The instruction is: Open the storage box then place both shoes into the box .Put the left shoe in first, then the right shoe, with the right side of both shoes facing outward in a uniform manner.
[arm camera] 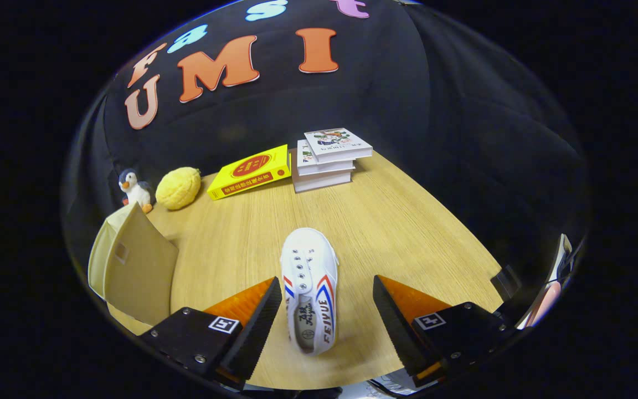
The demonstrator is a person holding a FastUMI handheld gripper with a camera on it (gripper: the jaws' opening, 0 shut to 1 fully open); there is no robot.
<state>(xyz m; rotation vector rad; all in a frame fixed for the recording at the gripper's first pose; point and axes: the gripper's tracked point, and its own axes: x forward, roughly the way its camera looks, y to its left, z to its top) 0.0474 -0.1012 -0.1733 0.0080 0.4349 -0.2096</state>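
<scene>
One pale wooden table [396, 221] is shown against black cloth; one white shoe [309, 288] lies between the widely parted fingers of the gripper [327, 313], untouched. One beige storage box [130, 266], one penguin toy [134, 189], one yellow plush [178, 188] and four books [324, 160] are counted.

The hand-held gripper [327, 310] is angled downward, its two fingers spread wide apart, gripping nothing

penguin toy [135, 190] | yellow plush [178, 188] | yellow book [250, 172] | book stack [327, 159] | table [396, 221]
</scene>
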